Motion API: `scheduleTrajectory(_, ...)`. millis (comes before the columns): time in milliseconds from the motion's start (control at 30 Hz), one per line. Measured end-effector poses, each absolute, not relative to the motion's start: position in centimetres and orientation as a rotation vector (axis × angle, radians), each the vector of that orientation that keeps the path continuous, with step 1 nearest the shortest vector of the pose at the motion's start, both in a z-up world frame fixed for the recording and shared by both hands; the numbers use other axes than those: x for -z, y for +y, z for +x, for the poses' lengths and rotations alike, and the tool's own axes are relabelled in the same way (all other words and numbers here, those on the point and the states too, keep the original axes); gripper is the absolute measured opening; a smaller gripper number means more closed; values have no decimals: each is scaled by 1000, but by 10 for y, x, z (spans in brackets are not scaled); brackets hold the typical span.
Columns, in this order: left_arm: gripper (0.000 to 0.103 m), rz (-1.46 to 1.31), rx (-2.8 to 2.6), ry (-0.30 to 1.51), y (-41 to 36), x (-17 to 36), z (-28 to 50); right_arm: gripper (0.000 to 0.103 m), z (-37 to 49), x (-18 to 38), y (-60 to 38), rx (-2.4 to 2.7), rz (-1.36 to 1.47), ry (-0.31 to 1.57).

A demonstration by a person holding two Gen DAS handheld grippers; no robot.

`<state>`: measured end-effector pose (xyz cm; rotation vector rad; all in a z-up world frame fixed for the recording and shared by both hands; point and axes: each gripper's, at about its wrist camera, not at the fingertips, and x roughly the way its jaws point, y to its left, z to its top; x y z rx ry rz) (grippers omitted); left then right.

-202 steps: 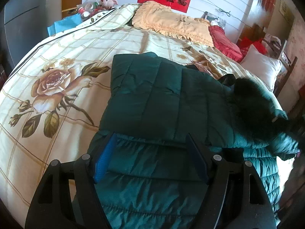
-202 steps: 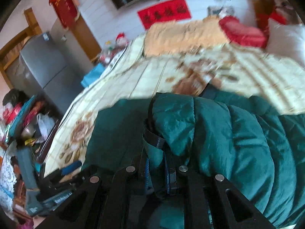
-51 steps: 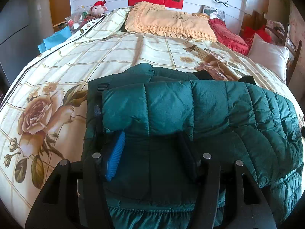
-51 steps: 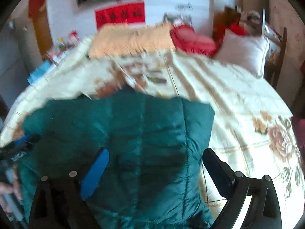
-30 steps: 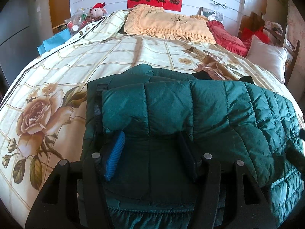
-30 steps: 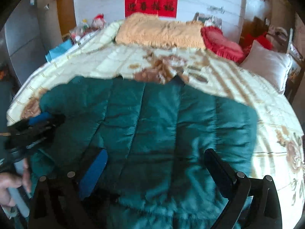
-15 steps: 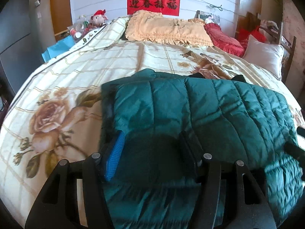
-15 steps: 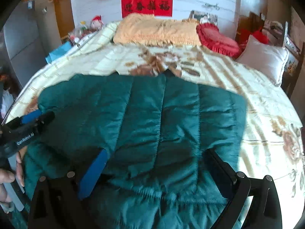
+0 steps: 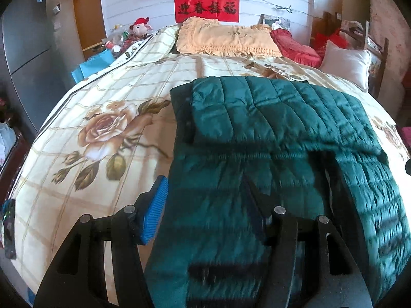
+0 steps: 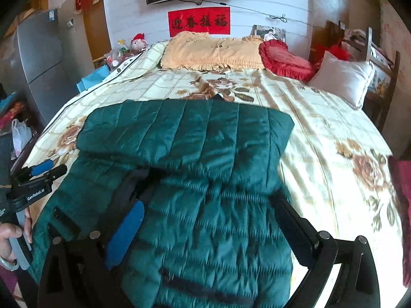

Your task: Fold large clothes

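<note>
On the bed (image 9: 102, 97), near its front edge, lies one big dark green puffer jacket (image 10: 195, 148). Its top part is folded over, so a flat quilted layer sits on the lower part. The fold looks partly done, I think. Next, the near end probably needs to be lifted and laid over the far end, to make the pile smaller.

Two claws are here. The left claw (image 9: 205, 205) is open about halfway and holds nothing; its blue pad sits beside the jacket's left edge and its dark finger is over the jacket. The right claw (image 10: 205, 228) is wide open over the jacket's near end and holds nothing too.

Around the jacket, the bed cover has big rose prints. At the far end I count one yellow frilly pillow (image 10: 213, 51), one red heart cushion (image 10: 285, 61) and one pale pillow (image 10: 341, 79). One red banner (image 10: 199, 21) hangs on the wall.
</note>
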<state>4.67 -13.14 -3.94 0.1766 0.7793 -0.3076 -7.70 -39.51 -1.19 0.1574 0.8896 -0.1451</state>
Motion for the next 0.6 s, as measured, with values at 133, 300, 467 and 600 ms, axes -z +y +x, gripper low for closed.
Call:
scheduleTrajectory(133, 59, 167, 300, 790, -120, 39, 28, 101, -98, 16, -391, 149, 164, 909)
scheduleTrajectory(300, 59, 157, 301, 798, -113, 40, 7, 101, -118, 27, -394, 151, 188, 939)
scheduleTrajectory(467, 59, 157, 304, 813, -111, 43, -4, 101, -135, 34, -398, 167, 196, 960)
scheduleTrajectory(600, 59, 155, 305, 820, -110, 45, -11, 101, -148, 37, -403, 175, 207, 971)
